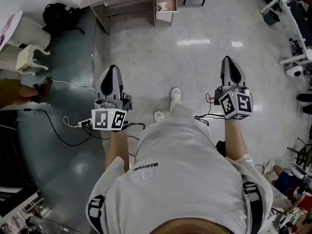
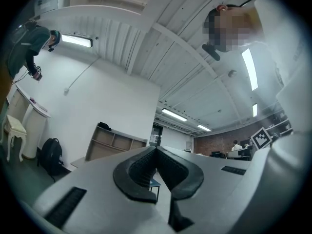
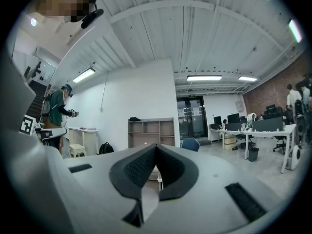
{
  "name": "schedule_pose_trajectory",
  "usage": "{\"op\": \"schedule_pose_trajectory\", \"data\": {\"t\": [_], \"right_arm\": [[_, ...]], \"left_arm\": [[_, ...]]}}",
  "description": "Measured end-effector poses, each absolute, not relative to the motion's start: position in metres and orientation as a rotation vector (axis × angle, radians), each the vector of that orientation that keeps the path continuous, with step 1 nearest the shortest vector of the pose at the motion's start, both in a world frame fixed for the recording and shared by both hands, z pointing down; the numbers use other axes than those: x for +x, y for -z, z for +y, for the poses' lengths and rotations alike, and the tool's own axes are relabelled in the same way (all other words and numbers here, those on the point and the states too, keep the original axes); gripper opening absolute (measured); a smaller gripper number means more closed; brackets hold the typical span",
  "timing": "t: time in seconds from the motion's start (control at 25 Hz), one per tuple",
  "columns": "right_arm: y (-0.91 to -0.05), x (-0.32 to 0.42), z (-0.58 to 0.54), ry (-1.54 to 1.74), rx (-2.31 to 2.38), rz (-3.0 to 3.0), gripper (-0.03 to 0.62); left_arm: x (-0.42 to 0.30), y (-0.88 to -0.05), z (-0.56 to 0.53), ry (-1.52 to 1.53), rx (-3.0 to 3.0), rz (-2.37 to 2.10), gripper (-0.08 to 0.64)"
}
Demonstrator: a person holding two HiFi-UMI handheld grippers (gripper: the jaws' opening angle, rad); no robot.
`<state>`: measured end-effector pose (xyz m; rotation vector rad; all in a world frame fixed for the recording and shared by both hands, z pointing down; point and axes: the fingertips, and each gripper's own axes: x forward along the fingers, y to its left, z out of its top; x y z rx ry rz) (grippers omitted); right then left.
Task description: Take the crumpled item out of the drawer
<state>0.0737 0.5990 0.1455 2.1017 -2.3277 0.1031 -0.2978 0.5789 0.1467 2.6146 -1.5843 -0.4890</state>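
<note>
Left gripper [image 1: 112, 74] and right gripper [image 1: 229, 65] are held forward, jaws closed and empty: the open drawer [image 1: 165, 18] with 1 crumpled item [image 1: 163, 6] is far ahead, unreached.

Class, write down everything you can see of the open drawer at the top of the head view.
The drawer is a small box with light, wood-coloured walls. It stands at the right end of a pale shelf unit, on the far side of the shiny floor, and juts toward the person. It is open at the top, and a pale crumpled item lies inside it. Nothing else touches it.
</note>
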Motion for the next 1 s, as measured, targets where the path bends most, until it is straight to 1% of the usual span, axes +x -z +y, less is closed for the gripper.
{"op": "schedule_pose_trajectory", "data": {"t": [0.32,0.72,1.0], "right_arm": [[-0.153,0.09,0.567,-0.141,2.092,-2.356,0.002],[-0.158,0.115,0.493,-0.179,1.994,-2.422,0.002],[-0.163,0.145,0.431,-0.188,1.95,-2.456,0.002]], "left_arm": [[-0.272,-0.144,0.55,0.467,2.635,-1.573,0.001],[-0.224,-0.138,0.481,0.452,2.649,-1.566,0.0],[-0.189,-0.142,0.427,0.433,2.638,-1.599,0.0]]}}
